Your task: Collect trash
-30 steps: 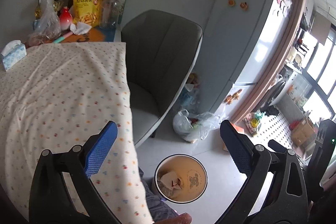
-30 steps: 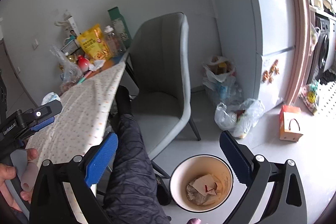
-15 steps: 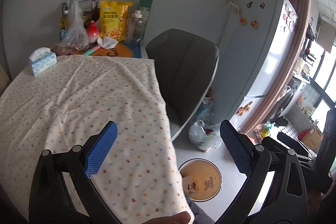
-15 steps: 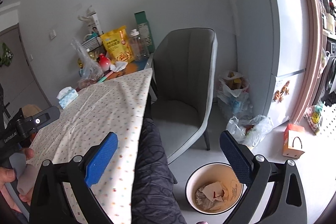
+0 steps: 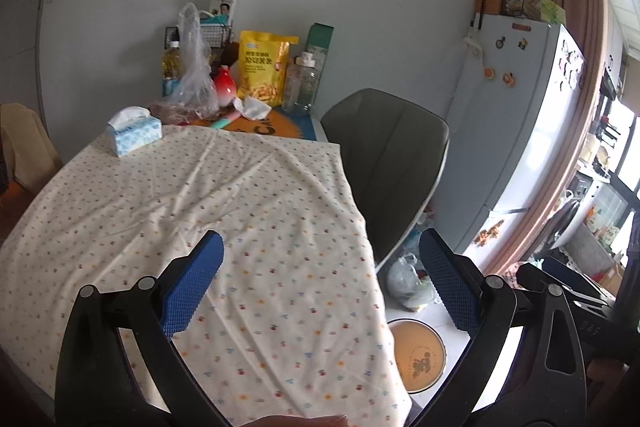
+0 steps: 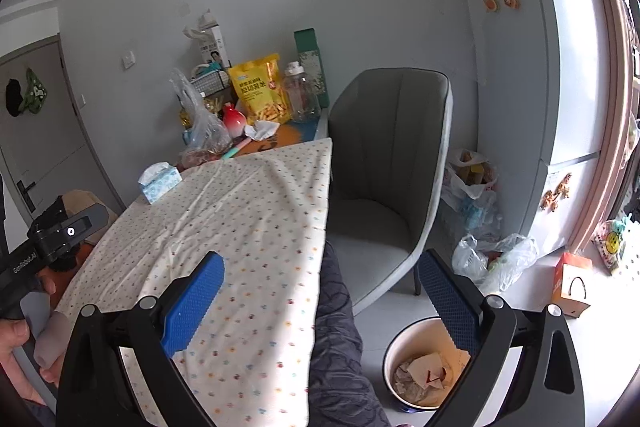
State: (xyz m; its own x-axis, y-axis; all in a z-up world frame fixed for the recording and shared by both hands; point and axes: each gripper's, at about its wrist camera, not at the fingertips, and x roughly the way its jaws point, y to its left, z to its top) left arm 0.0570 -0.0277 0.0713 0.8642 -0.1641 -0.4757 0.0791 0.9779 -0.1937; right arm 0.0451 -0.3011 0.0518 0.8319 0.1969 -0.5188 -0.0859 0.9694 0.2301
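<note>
Now | both my grippers, left gripper (image 5: 320, 283) and right gripper (image 6: 320, 291), fingers spread wide, empty, above tabletop (image 5: 200, 195) | crumpled trash (image 6: 420, 373) in bin (image 6: 394, 347) on floor | left handle reads "GenRobot.AI"

Readable text is sparse. Left gripper body (image 6: 48, 239), left edge of the right wrist frame: white "GenRobot.AI". Dark device (image 5: 580, 311), lower right of the left wrist frame: embossed "DAS". Orange mat (image 5: 260, 125) at the far end of the bench: letters "CA", rest covered. Yellow snack bag (image 5: 262, 67): Chinese characters, illegible.
</note>
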